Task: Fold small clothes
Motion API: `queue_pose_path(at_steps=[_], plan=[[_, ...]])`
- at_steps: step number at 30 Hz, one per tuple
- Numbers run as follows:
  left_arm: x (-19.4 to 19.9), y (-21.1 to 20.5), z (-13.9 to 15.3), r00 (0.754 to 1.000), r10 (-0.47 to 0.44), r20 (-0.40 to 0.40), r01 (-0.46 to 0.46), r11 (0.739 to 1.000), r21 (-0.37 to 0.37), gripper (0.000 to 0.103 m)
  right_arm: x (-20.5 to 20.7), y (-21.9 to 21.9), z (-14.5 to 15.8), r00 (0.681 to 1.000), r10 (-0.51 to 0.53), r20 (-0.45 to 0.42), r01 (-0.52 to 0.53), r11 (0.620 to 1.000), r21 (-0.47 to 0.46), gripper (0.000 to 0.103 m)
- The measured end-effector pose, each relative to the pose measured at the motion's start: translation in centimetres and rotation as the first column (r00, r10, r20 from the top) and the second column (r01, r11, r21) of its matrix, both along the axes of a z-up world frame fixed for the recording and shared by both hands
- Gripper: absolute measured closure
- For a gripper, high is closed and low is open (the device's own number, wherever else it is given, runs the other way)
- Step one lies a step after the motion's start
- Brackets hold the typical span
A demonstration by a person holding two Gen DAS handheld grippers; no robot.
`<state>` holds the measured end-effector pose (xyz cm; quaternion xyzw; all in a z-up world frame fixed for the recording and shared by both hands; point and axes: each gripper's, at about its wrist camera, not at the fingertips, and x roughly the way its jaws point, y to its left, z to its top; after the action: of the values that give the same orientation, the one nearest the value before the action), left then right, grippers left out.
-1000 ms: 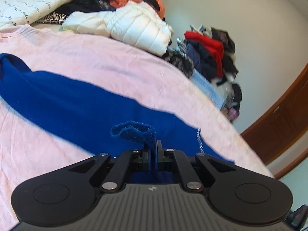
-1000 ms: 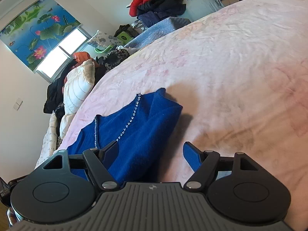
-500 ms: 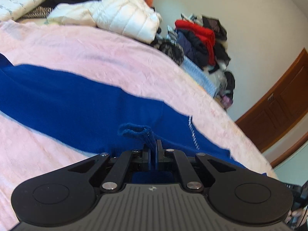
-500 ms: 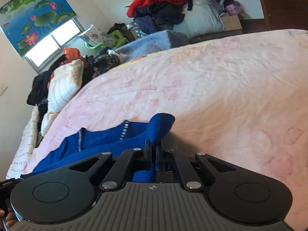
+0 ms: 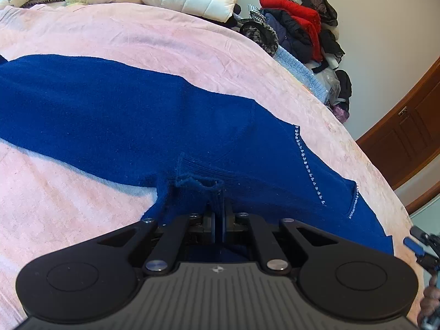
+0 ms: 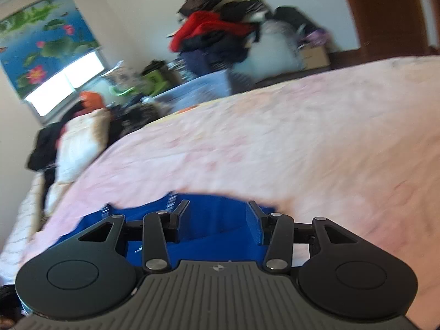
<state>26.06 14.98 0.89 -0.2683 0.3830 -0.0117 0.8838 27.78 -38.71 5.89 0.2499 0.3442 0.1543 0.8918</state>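
A blue knitted sweater (image 5: 115,104) lay across the pink-sheeted bed (image 5: 178,41). The left gripper (image 5: 218,206) had its jaws clamped on its cuff; the right gripper (image 6: 217,214) had jaws apart. Piled clothes (image 6: 217,35) lined the white wall at upper centre.

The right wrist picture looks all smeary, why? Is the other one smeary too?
Right wrist view: motion blur smears the pink bedspread and clothes pile; only the right hand-held gripper looks sharp. Left wrist view: crisp, the blue sweater knit shows, edges bend from fisheye.
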Motion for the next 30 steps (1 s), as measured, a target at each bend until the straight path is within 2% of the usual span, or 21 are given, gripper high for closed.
queue_pose_path(at_steps=[1,3,5,6,8,10,12,14,15,17,18,21,22,23,24,27,29,30], plan=[[0.1,-0.1,0.0,1.0,0.002,-0.002,-0.002,1.0,-0.002,0.098,-0.4,0.9,-0.6,0.998,0.047,-0.03,-0.046,0.999,0.019,0.052],[0.2,-0.1,0.1,1.0,-0.003,-0.003,0.003,1.0,-0.003,0.098,-1.2,2.8,-2.1,0.986,0.132,-0.107,-0.136,0.99,-0.031,0.052],[0.1,0.1,0.2,1.0,-0.015,-0.006,0.014,1.0,-0.016,0.098,-2.1,3.5,-3.5,0.977,0.14,-0.161,-0.155,0.984,-0.085,0.053],[0.1,0.3,0.2,1.0,-0.018,-0.007,0.018,1.0,-0.024,0.098,-2.9,3.0,-3.8,0.98,0.12,-0.158,-0.129,0.99,-0.051,0.053],[0.0,0.6,0.0,1.0,-0.023,-0.012,0.023,0.999,-0.036,0.098,-4.3,1.2,-4.1,0.983,0.075,-0.167,-0.058,0.993,0.106,0.052],[-0.1,0.8,-0.3,1.0,-0.018,-0.012,0.017,0.998,-0.053,0.098,-6.4,-0.4,-4.4,0.983,0.026,-0.181,0.024,0.963,0.27,0.054],[-0.1,0.8,-0.4,1.0,-0.013,-0.011,0.012,0.998,-0.06,0.098,-7.4,-0.9,-5.2,0.974,0.011,-0.228,0.075,0.928,0.364,0.054],[0.0,0.7,-0.5,1.0,-0.008,-0.011,0.007,0.998,-0.065,0.098,-7.4,-0.6,-6.0,0.956,-0.001,-0.294,0.122,0.911,0.395,0.054],[0.0,0.8,-0.6,1.0,-0.005,-0.013,0.004,0.998,-0.07,0.097,-7.3,-0.4,-6.3,0.954,-0.01,-0.299,0.134,0.907,0.4,0.054],[0.0,1.0,-0.7,1.0,-0.002,-0.014,0.0,0.996,-0.087,0.097,-7.0,-0.2,-6.6,0.948,-0.078,-0.307,0.195,0.908,0.371,0.054],[0.0,1.2,-0.8,1.0,-0.001,-0.012,0.0,0.995,-0.097,0.097,-6.9,-0.3,-7.1,0.935,-0.118,-0.336,0.246,0.896,0.369,0.051],[-0.3,1.6,-1.3,1.0,0.002,0.003,-0.001,0.992,-0.129,0.097,-6.6,-0.5,-8.9,0.906,-0.174,-0.386,0.355,0.809,0.468,0.054],[-0.4,1.8,-1.4,1.0,0.004,0.008,-0.003,0.99,-0.144,0.097,-6.5,-0.3,-9.1,0.901,-0.189,-0.39,0.371,0.801,0.47,0.058],[-0.5,2.0,-1.6,1.0,0.007,0.012,-0.005,0.987,-0.158,0.097,-6.4,-0.1,-9.0,0.901,-0.208,-0.381,0.377,0.809,0.451,0.067],[-0.5,2.1,-1.7,1.0,0.008,0.015,-0.005,0.986,-0.169,0.097,-6.4,0.1,-8.9,0.896,-0.237,-0.376,0.39,0.824,0.411,0.095],[-0.5,2.4,-2.0,1.0,0.003,0.02,0.001,0.982,-0.19,0.096,-7.5,-0.5,-7.7,0.896,-0.298,-0.328,0.415,0.826,0.382,0.096],[-0.4,2.5,-2.0,1.0,-0.007,0.022,0.011,0.981,-0.195,0.096,-8.1,-1.6,-7.7,0.887,-0.296,-0.354,0.427,0.818,0.386,0.096],[-0.4,2.6,-2.1,1.0,-0.007,0.024,0.012,0.98,-0.2,0.096,-8.1,-1.7,-8.1,0.879,-0.301,-0.369,0.433,0.828,0.355,0.097]])
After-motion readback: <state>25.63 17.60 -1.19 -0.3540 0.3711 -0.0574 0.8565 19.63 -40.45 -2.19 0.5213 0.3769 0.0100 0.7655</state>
